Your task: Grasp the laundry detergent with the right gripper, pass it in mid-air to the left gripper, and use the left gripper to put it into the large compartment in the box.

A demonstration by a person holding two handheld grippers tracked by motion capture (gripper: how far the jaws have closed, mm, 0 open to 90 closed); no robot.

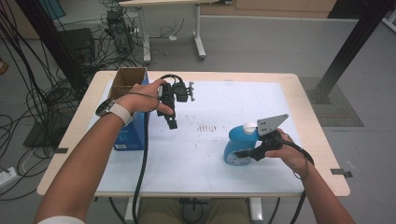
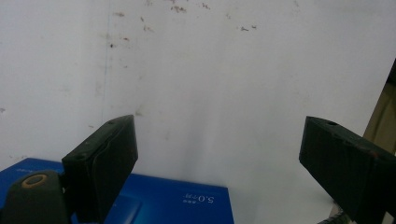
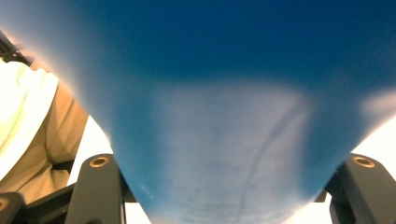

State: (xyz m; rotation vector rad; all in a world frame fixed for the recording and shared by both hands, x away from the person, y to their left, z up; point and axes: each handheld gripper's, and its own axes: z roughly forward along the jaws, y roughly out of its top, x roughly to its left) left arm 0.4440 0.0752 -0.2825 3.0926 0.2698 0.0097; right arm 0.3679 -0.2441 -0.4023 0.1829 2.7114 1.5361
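Right gripper view brings the blue plastic bottle with a white cap very close, sitting between the two black jaws, body wall touching or almost touching both sides. From the high view, same bottle standing upright on the white table mat, directly ahead of the right gripper, which comes at the lower body from the side. Jaws narrowed around the bottle, seemingly pressing on the body; firmness of the hold hard to confirm from the blurred close picture.

For a good step here: probably best to finish closing gently, since a thin plastic wall may dent or slip under hard pressure. Better to keep the grip low and level on the body, so the bottle stays upright and does not tip toward the cap side. Lifting only after both pads sit flat on the wall seems wise.

Farther out, across the mat from the right tool, left gripper held above the table, jaws spread wide with nothing between them, only the stained white surface ahead of the fingers. Just beside this left tool, blue cardboard box with an open brown top, one corner under the jaws. Enough free mat between both tools for moving the bottle.
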